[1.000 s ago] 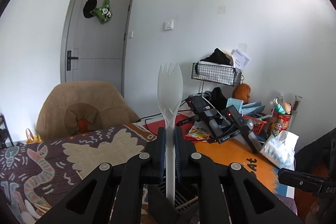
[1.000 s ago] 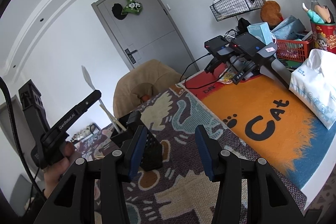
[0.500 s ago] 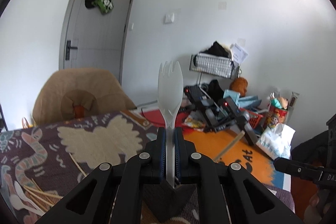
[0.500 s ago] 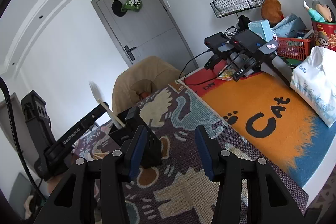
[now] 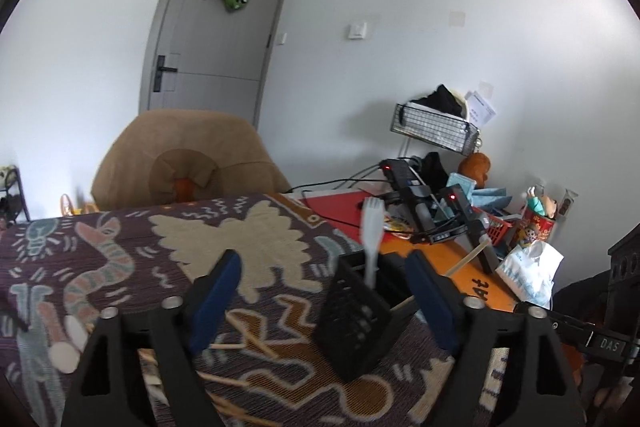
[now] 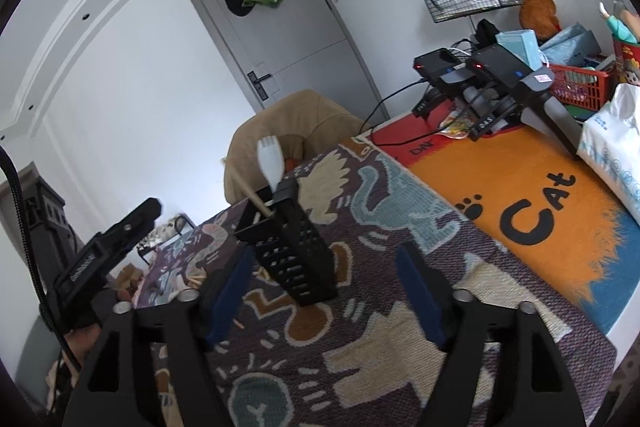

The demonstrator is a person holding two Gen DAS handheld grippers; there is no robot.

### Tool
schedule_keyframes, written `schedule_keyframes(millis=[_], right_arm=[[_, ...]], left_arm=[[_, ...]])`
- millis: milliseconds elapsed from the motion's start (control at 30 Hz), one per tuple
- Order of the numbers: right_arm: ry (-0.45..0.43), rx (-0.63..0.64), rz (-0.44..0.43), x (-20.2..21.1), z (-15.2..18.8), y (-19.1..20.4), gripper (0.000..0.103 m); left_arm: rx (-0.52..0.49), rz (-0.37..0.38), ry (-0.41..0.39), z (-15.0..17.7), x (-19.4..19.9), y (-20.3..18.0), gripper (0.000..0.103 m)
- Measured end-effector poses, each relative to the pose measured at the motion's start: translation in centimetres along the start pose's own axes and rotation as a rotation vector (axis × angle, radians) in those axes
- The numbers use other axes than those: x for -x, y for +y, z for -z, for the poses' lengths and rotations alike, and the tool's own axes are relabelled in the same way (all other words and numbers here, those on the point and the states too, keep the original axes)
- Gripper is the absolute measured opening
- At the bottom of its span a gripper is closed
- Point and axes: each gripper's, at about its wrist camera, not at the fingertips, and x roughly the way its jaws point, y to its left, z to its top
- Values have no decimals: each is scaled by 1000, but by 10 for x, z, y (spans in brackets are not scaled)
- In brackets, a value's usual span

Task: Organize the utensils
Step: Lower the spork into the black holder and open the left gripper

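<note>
White spork (image 5: pixel 372 227) now released into holder (image 5: pixel 356 315); left gripper (image 5: pixel 324 291) opened.

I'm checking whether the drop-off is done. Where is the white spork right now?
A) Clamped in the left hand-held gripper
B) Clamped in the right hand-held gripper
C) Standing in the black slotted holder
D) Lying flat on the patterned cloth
C: the white spork stands upright, tines up, in the black slotted holder, while the left hand-held gripper is open and empty, as is the right hand-held gripper.
</note>
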Motion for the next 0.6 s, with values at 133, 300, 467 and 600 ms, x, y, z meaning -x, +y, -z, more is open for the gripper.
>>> schedule_keyframes(millis=[133,300,467,600], right_arm=[[11,29,-13,-5,5,20,86],[37,75,-34,-13,13,44,86],[66,133,-61,-22,21,71,86],[86,164,-76,-30,29,89,86]], left_arm=[[1,-41,-15,-2,24,20,100],[9,-105,-16,-2,51,50,100],[38,-167,-17,-2,78,85,100],[54,-208,0,0,95,110,100]])
